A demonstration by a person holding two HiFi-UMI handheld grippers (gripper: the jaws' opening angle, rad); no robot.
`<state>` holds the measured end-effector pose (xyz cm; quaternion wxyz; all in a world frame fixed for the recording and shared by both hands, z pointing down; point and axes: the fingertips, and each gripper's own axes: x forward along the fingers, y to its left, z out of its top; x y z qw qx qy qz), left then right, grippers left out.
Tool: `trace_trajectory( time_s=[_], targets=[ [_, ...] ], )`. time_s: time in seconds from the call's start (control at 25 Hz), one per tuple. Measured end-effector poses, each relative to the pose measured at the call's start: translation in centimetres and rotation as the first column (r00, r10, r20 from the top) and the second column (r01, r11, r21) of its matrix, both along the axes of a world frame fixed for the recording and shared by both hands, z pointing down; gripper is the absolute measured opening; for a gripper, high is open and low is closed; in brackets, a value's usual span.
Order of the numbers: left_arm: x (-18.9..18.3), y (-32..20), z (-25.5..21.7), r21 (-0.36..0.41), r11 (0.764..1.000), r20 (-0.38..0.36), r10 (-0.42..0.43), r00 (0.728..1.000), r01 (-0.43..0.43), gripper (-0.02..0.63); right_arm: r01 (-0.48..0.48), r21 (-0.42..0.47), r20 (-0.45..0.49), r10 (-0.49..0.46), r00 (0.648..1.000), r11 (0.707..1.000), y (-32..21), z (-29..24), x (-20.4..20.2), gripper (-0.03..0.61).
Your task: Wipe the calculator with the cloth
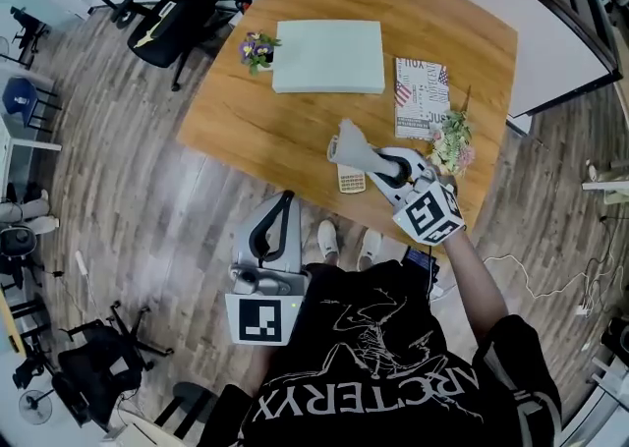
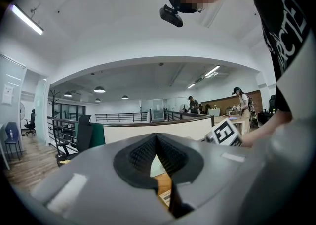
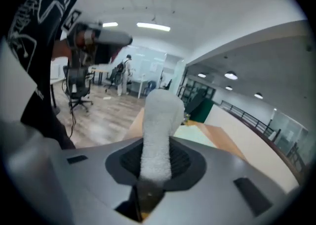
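Note:
The calculator (image 1: 351, 181) lies near the front edge of the wooden table (image 1: 295, 131); only its pale key end shows. A white cloth (image 1: 354, 145) covers the rest and sticks up from it. My right gripper (image 1: 380, 166) is shut on the cloth, just above the calculator. The right gripper view shows the cloth (image 3: 158, 130) standing up between the closed pads. My left gripper (image 1: 286, 201) is shut on nothing and hangs over the floor, off the table's front edge, close to my body. The left gripper view has its pads (image 2: 143, 157) meeting at the tip.
On the table are a pale green flat box (image 1: 328, 56), a small pot of flowers (image 1: 257, 49), a printed booklet (image 1: 423, 96) and a flower bunch (image 1: 450, 145) right beside the right gripper. A black office chair (image 1: 162, 27) stands at the table's left. My shoes (image 1: 327, 237) are at the table edge.

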<state>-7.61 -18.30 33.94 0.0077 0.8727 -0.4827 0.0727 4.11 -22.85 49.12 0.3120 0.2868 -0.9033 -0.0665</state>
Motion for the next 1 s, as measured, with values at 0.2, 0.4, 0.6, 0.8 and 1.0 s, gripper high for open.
trace_trajectory(
  time_s=[0.2,0.4,0.6,0.8,1.0],
  targets=[
    [-1.4,1.5,-0.1,-0.006,0.998,0.032,-0.064,0.997,0.064,0.009,0.234,-0.082,-0.339,-0.248,0.907,0.969,-3.3,10.3,-2.3,0.089],
    [-3.2,2.6,-0.4,-0.009,0.991,0.054,-0.134,0.990,0.134,0.009,0.303,-0.178,-0.507,-0.351,0.787,0.936,-5.9,18.1,-3.8,0.089],
    [-4.4,3.6,-0.2,-0.007,0.984,0.058,-0.176,0.983,0.176,0.009,0.266,-0.243,-0.551,-0.359,0.753,0.933,-7.3,21.6,-3.7,0.089],
    [-4.9,3.8,0.2,-0.020,0.982,0.055,-0.186,0.981,0.187,0.009,0.247,-0.265,-0.551,-0.357,0.755,0.932,-7.4,22.6,-3.8,0.089],
    [-5.0,4.1,0.1,-0.018,0.982,0.046,-0.189,0.981,0.190,0.009,0.242,-0.275,-0.545,-0.358,0.758,0.931,-6.8,22.8,-3.7,0.089]
  ],
)
